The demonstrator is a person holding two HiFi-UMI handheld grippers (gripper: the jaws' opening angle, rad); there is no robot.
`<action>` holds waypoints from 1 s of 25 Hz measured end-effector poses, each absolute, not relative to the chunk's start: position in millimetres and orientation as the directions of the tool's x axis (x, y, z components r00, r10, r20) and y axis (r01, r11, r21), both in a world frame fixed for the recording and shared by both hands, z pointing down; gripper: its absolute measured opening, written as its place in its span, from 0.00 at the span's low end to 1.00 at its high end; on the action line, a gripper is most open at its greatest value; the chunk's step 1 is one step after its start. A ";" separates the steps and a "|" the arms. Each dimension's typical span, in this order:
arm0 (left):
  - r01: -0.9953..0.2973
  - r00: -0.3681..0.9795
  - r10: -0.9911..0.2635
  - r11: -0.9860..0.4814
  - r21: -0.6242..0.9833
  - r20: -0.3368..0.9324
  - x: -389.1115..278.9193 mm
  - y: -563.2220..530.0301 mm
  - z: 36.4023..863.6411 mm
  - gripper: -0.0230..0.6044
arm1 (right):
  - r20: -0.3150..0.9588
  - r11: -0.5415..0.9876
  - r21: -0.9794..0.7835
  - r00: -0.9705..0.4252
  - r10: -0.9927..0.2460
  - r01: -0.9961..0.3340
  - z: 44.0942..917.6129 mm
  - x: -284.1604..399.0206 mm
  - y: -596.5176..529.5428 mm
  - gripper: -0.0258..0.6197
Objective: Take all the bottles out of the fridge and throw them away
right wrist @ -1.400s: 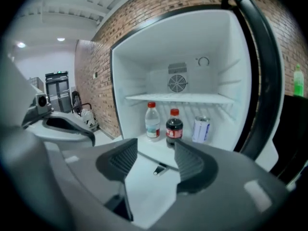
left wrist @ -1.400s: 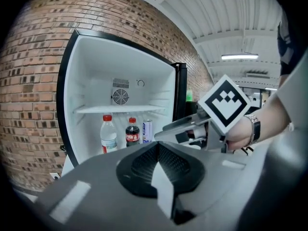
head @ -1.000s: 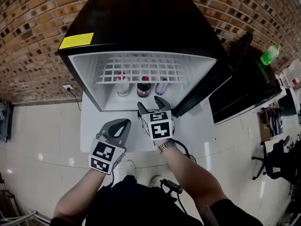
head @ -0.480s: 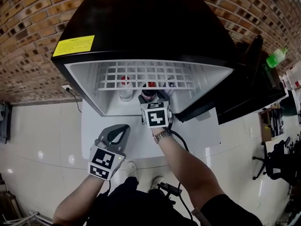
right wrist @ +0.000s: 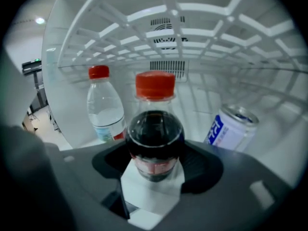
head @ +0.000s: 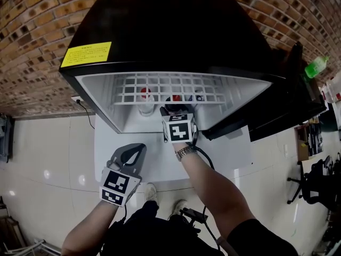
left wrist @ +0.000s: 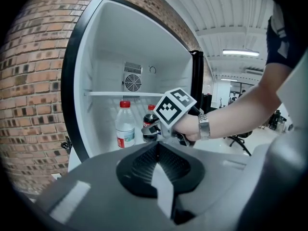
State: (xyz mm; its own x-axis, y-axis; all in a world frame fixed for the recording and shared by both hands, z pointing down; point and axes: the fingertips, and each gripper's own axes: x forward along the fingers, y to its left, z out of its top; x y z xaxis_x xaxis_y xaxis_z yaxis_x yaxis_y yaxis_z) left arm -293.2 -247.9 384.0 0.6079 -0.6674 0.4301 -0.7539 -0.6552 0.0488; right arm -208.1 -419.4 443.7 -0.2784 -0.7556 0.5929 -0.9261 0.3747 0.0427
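right tool [head: 178, 111] opening, left tool [head: 137, 149] closed

a wall of red-brown brick with pale mortar [head: 32, 15] runs across the back. low on it sits a small white wall socket [head: 76, 98], and a thin black cable [head: 84, 112] hangs from it toward the floor. the glossy cream tiled floor [head: 48, 164] shows small spots of reflected light. a low white platform [head: 229, 151] stands on the tiles against the wall. near the floor's right edge stands a black office chair [head: 314, 177]. overhead, a white ribbed ceiling [left wrist: 226, 13] carries a long lit tube lamp [left wrist: 240, 53].
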 end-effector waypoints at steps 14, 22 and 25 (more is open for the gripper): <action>-0.722 0.644 -0.644 -0.690 0.049 0.413 -249.3 -222.2 375.6 0.04 | 0.573 0.428 0.006 -0.348 -0.742 -0.904 428.3 -189.8 -334.1 0.51; -0.693 0.672 -0.619 -0.719 0.050 0.407 -199.1 -188.2 369.0 0.04 | 0.555 0.431 -0.016 -0.366 -0.747 -0.902 405.6 -141.6 -259.9 0.52; -0.679 0.682 -0.605 -0.732 0.049 0.411 -175.9 -170.5 369.1 0.04 | 0.556 0.415 -0.018 -0.354 -0.752 -0.910 403.0 -114.3 -229.7 0.51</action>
